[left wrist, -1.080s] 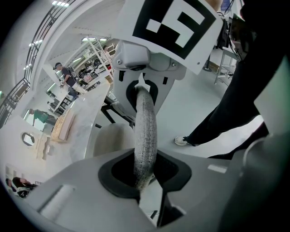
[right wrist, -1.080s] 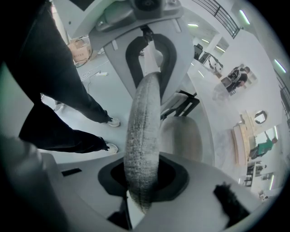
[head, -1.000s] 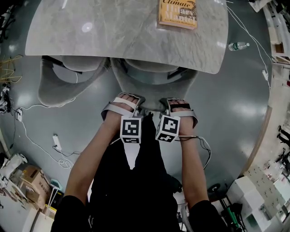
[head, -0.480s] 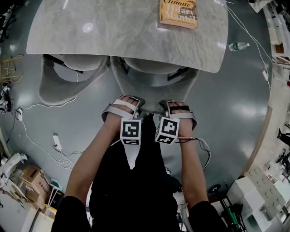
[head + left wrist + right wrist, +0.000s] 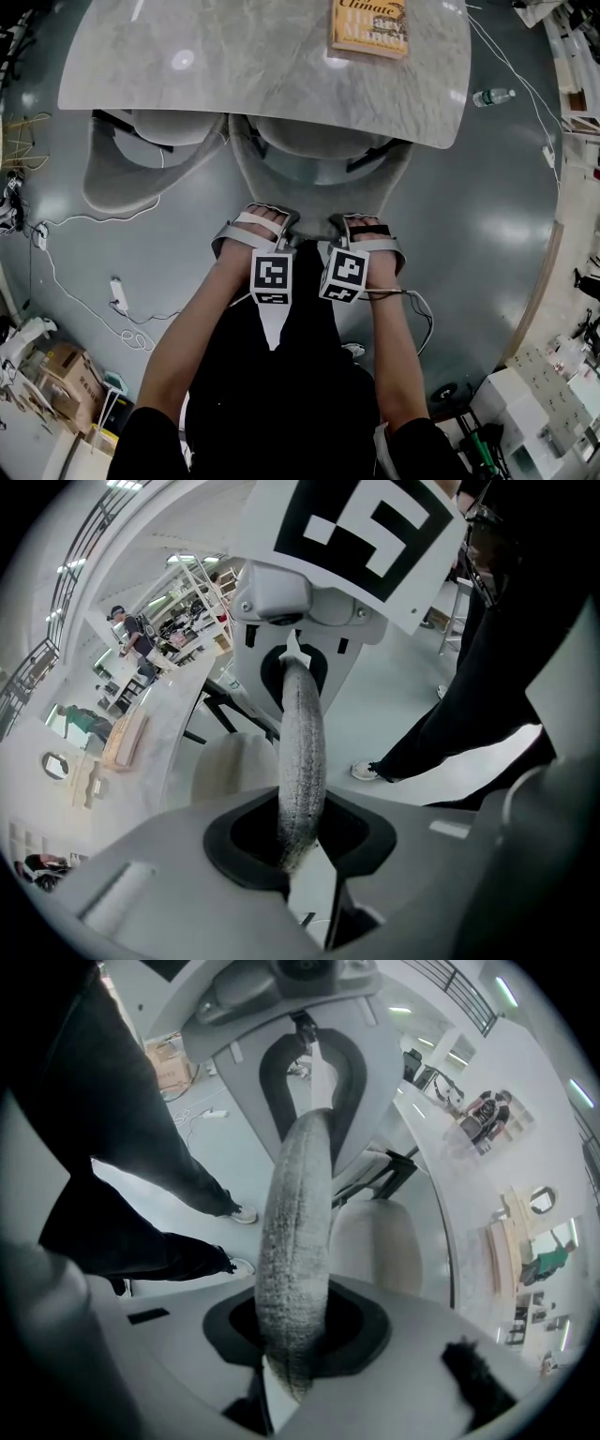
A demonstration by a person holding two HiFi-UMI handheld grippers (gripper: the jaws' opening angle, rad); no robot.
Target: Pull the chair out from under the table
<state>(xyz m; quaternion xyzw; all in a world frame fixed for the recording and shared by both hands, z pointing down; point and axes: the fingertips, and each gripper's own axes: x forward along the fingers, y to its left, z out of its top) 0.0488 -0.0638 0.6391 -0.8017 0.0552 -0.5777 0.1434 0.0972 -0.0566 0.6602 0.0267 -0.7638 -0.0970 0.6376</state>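
Note:
A grey upholstered chair (image 5: 317,183) stands half under the marble table (image 5: 253,66), its curved backrest facing me. Both grippers point steeply down on the top rim of that backrest. In the head view my left gripper (image 5: 287,225) bites the rim just left of centre and my right gripper (image 5: 337,225) just right of it. The left gripper view has the fuzzy rim (image 5: 302,752) running straight between the jaws of my left gripper (image 5: 298,850), which are shut on it. The right gripper view has the same rim (image 5: 295,1241) clamped in my right gripper (image 5: 292,1358).
A second grey chair (image 5: 141,164) is tucked under the table to the left. A book (image 5: 368,26) lies on the tabletop. A water bottle (image 5: 492,95) and cables (image 5: 84,291) lie on the floor; boxes (image 5: 56,366) stand at lower left. My legs are right behind the chair.
Both grippers have moved a little toward me with the backrest in them, and the chair has slid slightly further out from under the table.

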